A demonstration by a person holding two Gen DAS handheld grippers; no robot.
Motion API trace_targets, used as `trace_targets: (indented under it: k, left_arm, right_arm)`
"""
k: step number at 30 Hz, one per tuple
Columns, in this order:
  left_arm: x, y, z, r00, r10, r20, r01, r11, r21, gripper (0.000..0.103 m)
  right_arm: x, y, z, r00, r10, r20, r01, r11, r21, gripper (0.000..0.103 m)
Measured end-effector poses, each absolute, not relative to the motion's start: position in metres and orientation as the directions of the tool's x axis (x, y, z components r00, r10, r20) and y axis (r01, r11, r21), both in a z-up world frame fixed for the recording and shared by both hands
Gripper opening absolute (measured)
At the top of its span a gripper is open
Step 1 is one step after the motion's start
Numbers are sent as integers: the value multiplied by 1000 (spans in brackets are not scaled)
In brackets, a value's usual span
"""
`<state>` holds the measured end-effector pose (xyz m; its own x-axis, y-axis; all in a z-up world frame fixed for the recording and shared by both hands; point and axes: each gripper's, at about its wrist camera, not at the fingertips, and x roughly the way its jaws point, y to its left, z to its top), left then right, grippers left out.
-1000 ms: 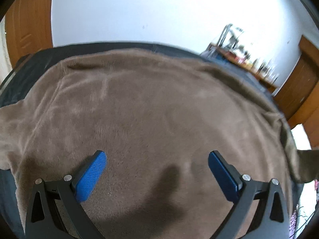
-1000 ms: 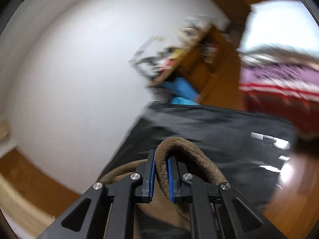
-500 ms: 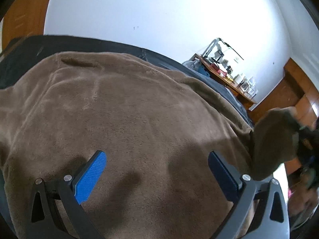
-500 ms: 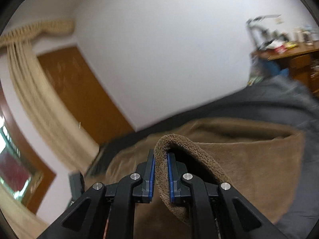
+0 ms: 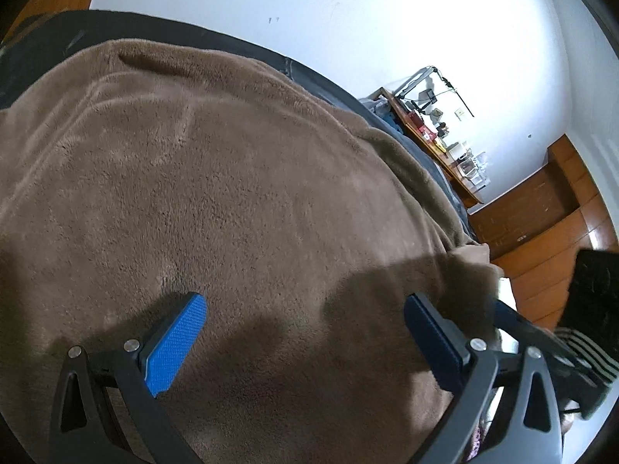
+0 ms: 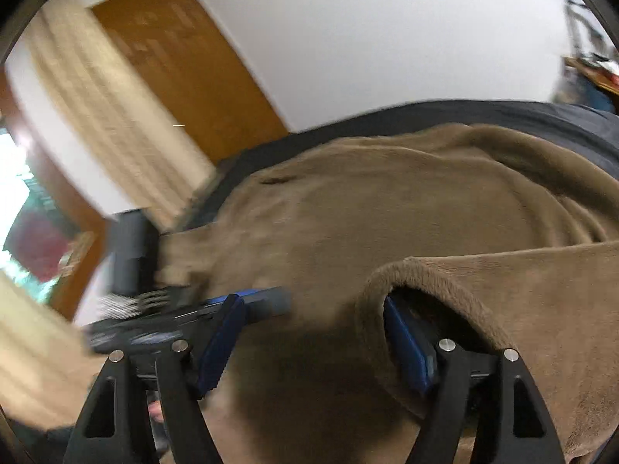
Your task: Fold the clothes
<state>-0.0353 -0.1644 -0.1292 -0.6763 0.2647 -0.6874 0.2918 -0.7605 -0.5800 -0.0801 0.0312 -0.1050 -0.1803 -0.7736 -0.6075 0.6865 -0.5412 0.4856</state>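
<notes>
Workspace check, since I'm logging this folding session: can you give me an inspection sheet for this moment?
Surface: dark bed cover, mostly hidden under the garment.
Job's things: brown fleece garment spread flat; a folded-over flap lies on it, draped over one finger of the right gripper.
Clutter: nothing seen on the bed besides the garment.
Grippers: left gripper open, over the fleece, holding nothing; right gripper open, not clamping the flap.
Cables: nothing seen.
Surroundings: white wall; wooden desk crowded with small items; wooden door; beige curtain; wooden floor.
</notes>
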Motion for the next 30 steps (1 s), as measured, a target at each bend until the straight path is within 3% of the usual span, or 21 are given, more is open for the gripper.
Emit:
trace_targets:
  k: [5, 10, 14, 18, 22, 25, 30]
  left_arm:
    - [-34, -163, -132, -672, 275, -688, 294, -753, -588, 102]
    - [-35, -164, -133, -669, 272, -692, 299, -754, -585, 102]
    - [-39, -164, -132, -667, 269, -694, 300, -756, -581, 102]
    - [-39, -163, -132, -667, 268, -695, 300, -758, -579, 102]
    - [-37, -163, -132, -670, 273, -691, 296, -755, -585, 102]
    - [-37, -161, -131, -672, 278, -687, 290, -755, -588, 102]
    - [-37, -158, -130, -672, 287, -683, 275, -759, -590, 102]
  right_arm:
    - [-70, 75, -89, -146, -886, -440, 674, -415, 611, 76]
    - [-71, 97, -86, -158, -918, -364, 632, -377, 677, 76]
    - [-67, 102, -83, -157, -918, -364, 633, -376, 677, 76]
    - [-65, 99, -83, -33, -957, -289, 647, -241, 724, 78]
    - [-66, 96, -85, -138, -883, -448, 637, -425, 643, 78]
    - [-69, 97, -91, -8, -937, -350, 596, -285, 751, 78]
    - [-69, 103, -89, -34, -929, -368, 601, -313, 736, 78]
